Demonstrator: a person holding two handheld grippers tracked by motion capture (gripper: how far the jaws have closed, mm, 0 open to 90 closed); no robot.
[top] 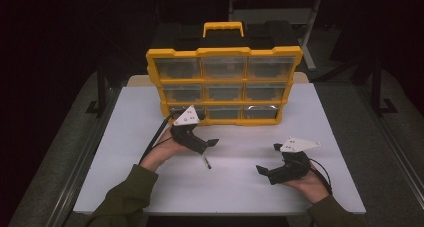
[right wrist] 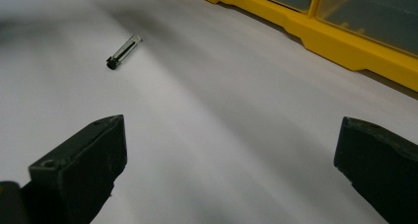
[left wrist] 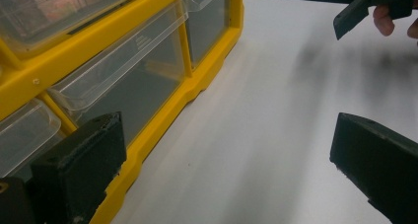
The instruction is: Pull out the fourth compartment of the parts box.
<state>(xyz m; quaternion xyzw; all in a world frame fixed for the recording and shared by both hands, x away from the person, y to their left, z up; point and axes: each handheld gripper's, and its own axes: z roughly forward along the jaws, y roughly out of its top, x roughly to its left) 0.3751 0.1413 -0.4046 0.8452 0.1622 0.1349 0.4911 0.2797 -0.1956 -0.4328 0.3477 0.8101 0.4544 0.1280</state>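
A yellow organiser (top: 224, 84) with three rows of clear drawers stands at the back of the white table (top: 130, 137). A small dark tube-like part (top: 206, 162) lies in front of it, also in the right gripper view (right wrist: 123, 51). My left gripper (top: 202, 139) hovers open just in front of the bottom-left drawer (left wrist: 128, 86), above and left of the small part. My right gripper (top: 269, 159) stands open at the right, nothing between its jaws, pointing left toward the part. In the left gripper view the right gripper's jaw tip and a finger show top right.
The organiser's yellow base (right wrist: 340, 41) runs along the top right of the right gripper view. Table edges lie close at the front and sides. Dark floor and metal frames (top: 100, 87) surround the table. White tabletop stretches between the two grippers.
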